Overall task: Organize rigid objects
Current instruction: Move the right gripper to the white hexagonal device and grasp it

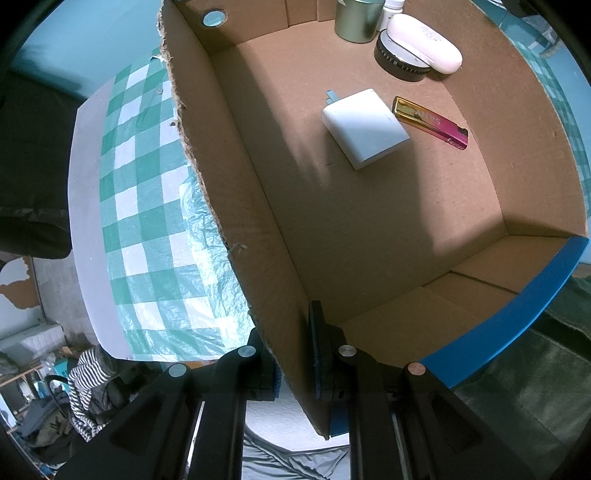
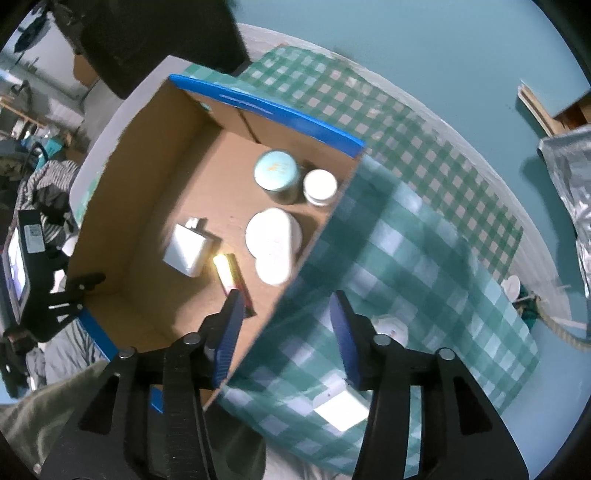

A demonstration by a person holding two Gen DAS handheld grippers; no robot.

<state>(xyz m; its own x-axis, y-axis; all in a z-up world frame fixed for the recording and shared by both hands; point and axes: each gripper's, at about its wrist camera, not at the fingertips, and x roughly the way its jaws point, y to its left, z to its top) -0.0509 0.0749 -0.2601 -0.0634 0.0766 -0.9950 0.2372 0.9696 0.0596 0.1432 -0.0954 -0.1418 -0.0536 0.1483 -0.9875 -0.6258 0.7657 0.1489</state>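
Observation:
An open cardboard box with blue edges stands on a green checked tablecloth. Inside lie a white charger, a pink and gold lighter, a white oval case resting on a black round lid, and a green tin. My left gripper is shut on the box's left wall near its front corner. My right gripper is open, straddling the box's right wall. The right wrist view shows the charger, lighter, case, tin and a white jar.
The table edge runs on the left, with a cluttered floor and striped clothing below. A silver foil bag and rope lie at the right. My left gripper's body with a screen shows at the box's far corner.

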